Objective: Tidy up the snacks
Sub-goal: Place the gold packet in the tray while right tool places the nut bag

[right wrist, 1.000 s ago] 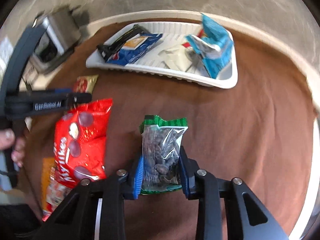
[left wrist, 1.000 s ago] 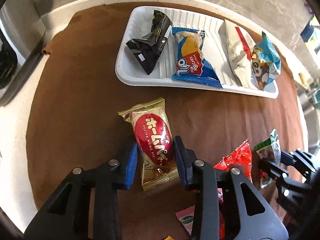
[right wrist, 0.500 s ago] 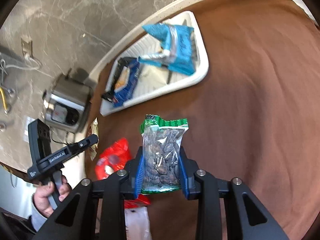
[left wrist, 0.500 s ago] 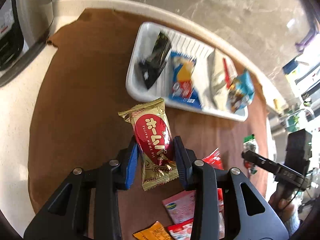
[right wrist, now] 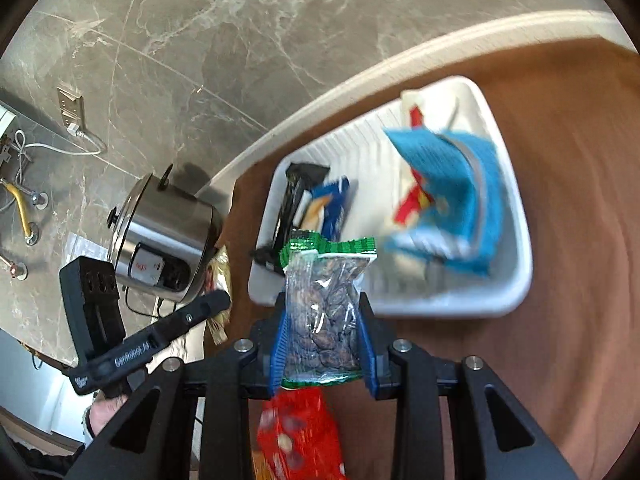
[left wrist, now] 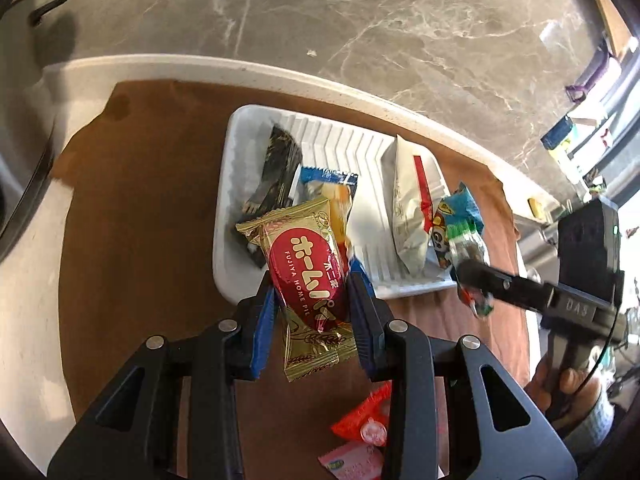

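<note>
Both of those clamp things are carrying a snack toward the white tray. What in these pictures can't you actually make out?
- Blue packet in the white tray, right wrist view: motion blur, print unreadable.
- Black packet, left wrist view: lower end hidden behind the gold pie packet held in the left gripper.
- Red bag, right wrist view: blurred, cut off by the edge, under the right gripper holding the nut packet.

Steel rice cooker [right wrist: 164, 240] beside brown mat [left wrist: 136, 216]; wall socket [right wrist: 71, 111] on marble wall [left wrist: 360, 28]
</note>
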A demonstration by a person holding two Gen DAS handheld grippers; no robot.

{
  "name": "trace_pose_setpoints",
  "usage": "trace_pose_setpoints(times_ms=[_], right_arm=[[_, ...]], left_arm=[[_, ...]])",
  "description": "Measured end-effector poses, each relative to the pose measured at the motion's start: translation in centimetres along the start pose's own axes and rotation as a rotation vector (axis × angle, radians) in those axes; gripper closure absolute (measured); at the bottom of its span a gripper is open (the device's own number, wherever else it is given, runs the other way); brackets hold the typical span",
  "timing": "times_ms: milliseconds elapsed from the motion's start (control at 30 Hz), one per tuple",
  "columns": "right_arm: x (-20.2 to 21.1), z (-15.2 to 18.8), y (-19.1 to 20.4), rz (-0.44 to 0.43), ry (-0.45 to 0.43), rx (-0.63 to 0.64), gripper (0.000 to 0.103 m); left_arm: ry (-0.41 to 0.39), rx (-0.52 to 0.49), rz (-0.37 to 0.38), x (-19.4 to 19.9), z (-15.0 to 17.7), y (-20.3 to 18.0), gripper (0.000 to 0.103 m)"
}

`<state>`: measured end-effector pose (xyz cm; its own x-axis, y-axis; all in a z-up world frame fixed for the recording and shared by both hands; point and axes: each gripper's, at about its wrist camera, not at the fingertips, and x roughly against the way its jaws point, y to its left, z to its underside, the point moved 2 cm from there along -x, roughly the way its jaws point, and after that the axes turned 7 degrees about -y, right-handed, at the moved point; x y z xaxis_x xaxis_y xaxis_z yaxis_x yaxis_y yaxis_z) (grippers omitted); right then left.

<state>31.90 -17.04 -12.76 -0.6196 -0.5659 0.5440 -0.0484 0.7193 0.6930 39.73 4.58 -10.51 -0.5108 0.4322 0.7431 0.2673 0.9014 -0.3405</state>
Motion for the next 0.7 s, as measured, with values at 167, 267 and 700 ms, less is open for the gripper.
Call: trace_pose_setpoints(times_ms=[167, 267, 700], right_arm=[[-2.1, -2.0, 0.1, 0.021, -0.005, 0.014, 0.07], [-3.3, -2.8, 0.0, 0.037, 0.001, 0.024, 0.07], [-5.1, -3.2, 1.3, 0.165, 0.013, 0.184, 0.053]], left_arm=[[0.007, -0.029, 0.003, -2.1, -1.4, 0.0, 0.071], [0.015, -0.052, 0.005, -3.3, -2.2, 0.0, 0.071], [0.006, -0.086, -0.017, -5.3, -2.8, 0.2, 0.056]])
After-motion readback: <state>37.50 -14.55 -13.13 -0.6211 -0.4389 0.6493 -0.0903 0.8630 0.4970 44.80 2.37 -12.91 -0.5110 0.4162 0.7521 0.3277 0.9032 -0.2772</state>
